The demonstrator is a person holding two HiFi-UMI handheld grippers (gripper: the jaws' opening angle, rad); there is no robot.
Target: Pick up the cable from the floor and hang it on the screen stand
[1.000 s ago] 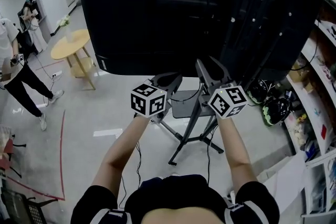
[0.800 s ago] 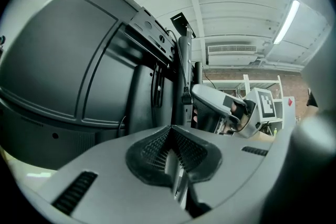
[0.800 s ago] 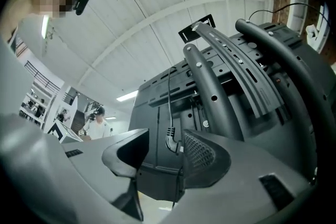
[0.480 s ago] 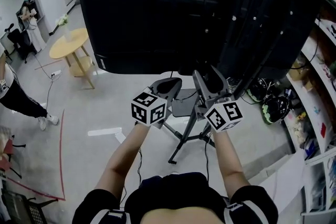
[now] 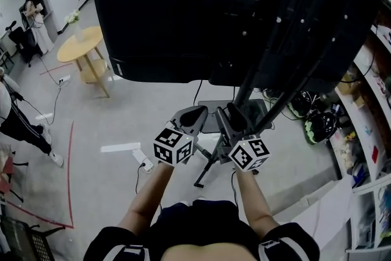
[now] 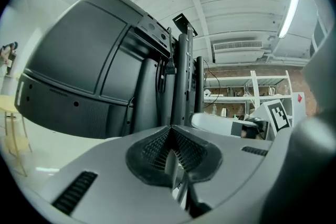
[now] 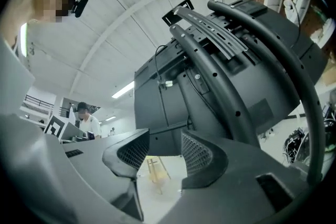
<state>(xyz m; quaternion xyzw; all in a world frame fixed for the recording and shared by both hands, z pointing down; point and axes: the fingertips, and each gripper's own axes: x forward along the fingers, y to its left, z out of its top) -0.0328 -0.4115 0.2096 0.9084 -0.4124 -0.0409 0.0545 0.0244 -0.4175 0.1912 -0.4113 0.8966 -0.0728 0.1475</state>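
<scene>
The big black screen [image 5: 183, 9] fills the top of the head view, carried on a black stand [image 5: 287, 58] whose legs [image 5: 208, 168] spread over the grey floor. A thin black cable [image 5: 198, 90] hangs below the screen's lower edge, and a cable [image 7: 159, 86] runs down the screen's back. My left gripper [image 5: 192, 114] [image 6: 170, 139] is shut, its pads meeting with nothing seen between them. My right gripper [image 5: 225, 112] [image 7: 164, 147] is open beside the stand's posts; its jaws have just been opening and nothing is between them.
A white power strip [image 5: 145, 162] with a thin cord lies on the floor left of the legs. A round yellow table [image 5: 79, 49] and people [image 5: 33, 9] are at far left. Shelves [image 5: 366, 131] and dark gear [image 5: 321, 128] line the right. Red tape [image 5: 68, 174] marks the floor.
Both grippers have come down and back from under the screen's lower edge toward the stand's legs. The person at the left has walked further out of the picture.
</scene>
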